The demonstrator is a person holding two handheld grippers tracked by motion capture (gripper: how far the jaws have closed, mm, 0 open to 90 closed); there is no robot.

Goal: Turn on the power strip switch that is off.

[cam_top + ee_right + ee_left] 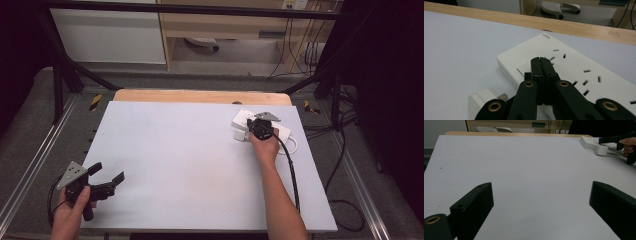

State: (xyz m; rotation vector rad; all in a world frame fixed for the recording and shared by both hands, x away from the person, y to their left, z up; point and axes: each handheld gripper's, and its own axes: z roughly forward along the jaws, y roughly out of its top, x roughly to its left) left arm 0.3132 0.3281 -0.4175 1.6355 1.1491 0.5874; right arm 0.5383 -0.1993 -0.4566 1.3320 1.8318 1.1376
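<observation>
**Closed jaws set over power strip switch**

At the table's far right, the right gripper (pixel 541 61), jaws shut and empty, is held over the white power strip (pixel 576 67); a loose plug (pixel 482 100) lies beside it. Both are judged rigid, light, best gripped across flat sides. The left gripper (pixel 107 181) is held wide open, near left.
</observation>
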